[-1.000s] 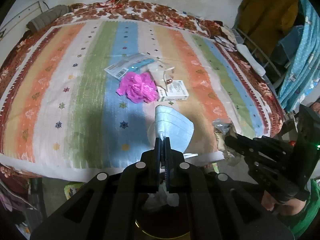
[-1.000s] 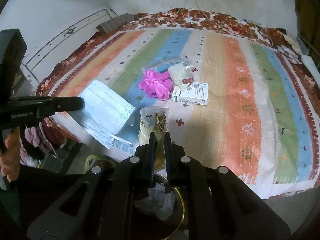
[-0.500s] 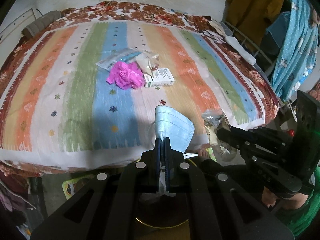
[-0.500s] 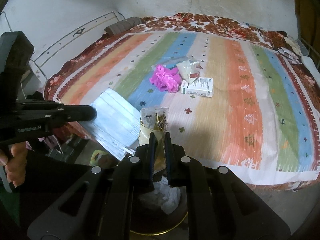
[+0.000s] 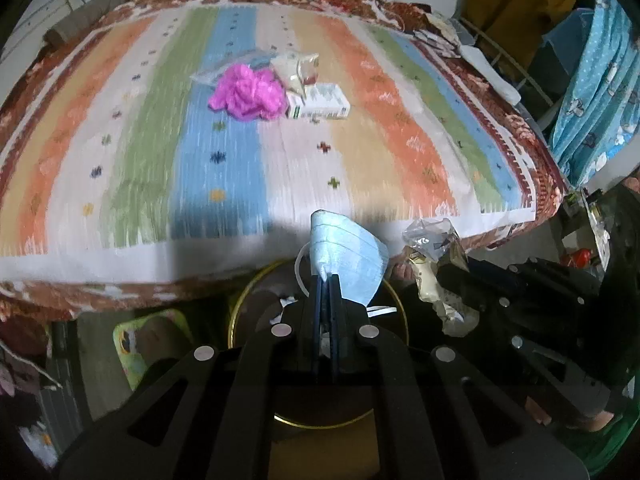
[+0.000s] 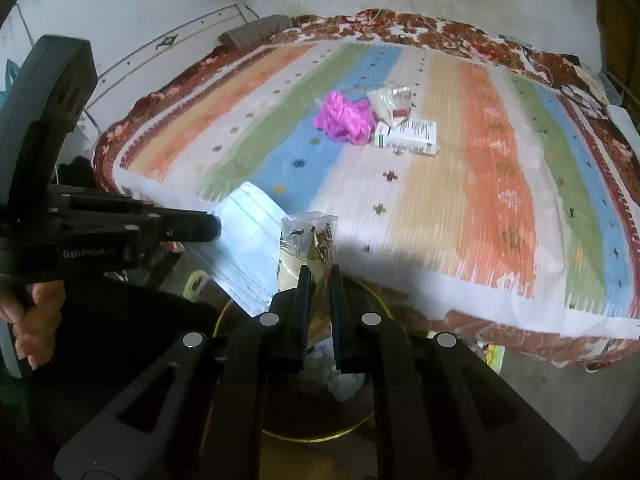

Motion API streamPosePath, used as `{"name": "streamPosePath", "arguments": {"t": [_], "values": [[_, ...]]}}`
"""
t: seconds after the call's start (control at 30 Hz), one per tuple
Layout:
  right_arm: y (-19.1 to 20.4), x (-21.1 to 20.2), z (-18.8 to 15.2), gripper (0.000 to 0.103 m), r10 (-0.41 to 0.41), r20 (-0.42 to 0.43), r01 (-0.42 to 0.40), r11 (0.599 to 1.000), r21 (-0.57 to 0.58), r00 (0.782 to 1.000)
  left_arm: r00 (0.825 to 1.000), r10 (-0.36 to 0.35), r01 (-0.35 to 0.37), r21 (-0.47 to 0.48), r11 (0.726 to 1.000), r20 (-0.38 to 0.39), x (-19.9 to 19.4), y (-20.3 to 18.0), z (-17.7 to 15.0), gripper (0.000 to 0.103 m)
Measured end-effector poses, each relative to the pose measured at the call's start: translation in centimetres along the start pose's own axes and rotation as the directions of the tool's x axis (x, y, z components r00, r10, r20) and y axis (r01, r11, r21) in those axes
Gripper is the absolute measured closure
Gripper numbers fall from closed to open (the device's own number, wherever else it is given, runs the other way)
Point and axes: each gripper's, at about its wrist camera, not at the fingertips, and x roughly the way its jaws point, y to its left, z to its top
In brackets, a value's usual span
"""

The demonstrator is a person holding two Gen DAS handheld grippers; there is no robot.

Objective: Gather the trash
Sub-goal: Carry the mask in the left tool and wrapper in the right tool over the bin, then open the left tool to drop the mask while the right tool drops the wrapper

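My left gripper (image 5: 327, 280) is shut on a light blue face mask (image 5: 348, 252), held over a gold-rimmed bin (image 5: 240, 312) beside the bed. The mask also shows in the right wrist view (image 6: 248, 240). My right gripper (image 6: 318, 276) is shut on a crumpled gold and clear wrapper (image 6: 308, 244), held over the same bin (image 6: 224, 316); the wrapper shows in the left wrist view (image 5: 432, 256). On the striped bedspread (image 5: 120, 140) lie a pink crumpled bag (image 5: 248, 92), a white box (image 5: 320, 106) and clear plastic packets (image 5: 300, 68).
White paper scraps lie in the bin (image 6: 344, 380). A blue curtain (image 5: 592, 80) and a rack stand right of the bed. A green patterned item (image 5: 132, 344) lies on the floor left of the bin. A white wall (image 6: 160, 0) backs the bed.
Both grippers have drawn back from the bed and lowered over the bin, each still holding its piece. The bed's front edge and the bin rim have come into view.
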Motion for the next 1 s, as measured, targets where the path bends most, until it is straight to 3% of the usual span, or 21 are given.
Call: {"name": "streamPosePath", "arguments": {"t": [0.23,0.43,0.67,1.0], "values": [[0.2,0.6,-2.1,0.095,0.016,-0.047,-0.015,1.0,0.024,0.999,1.0,0.012,-0.012,-0.038,0.999,0.012,-0.2,0.3,-1.9,0.1],[0.3,2.5,-3.3,0.095,-0.008,-0.13,0.011,1.0,0.019,0.992,0.999,0.033,-0.035,-0.061,0.997,-0.032,1.1,0.5,-2.8,0.1],[-0.9,5.5,-4.2,0.095,0.001,-0.252,0.018,0.997,0.074,0.968,0.991,0.069,-0.08,-0.094,0.992,-0.119,4.1,1.3,-2.8,0.1],[-2.0,8.8,-4.9,0.094,0.013,-0.359,0.038,0.99,0.135,0.933,0.973,0.104,-0.126,-0.094,0.988,-0.208,7.0,1.6,-2.8,0.1]]}}
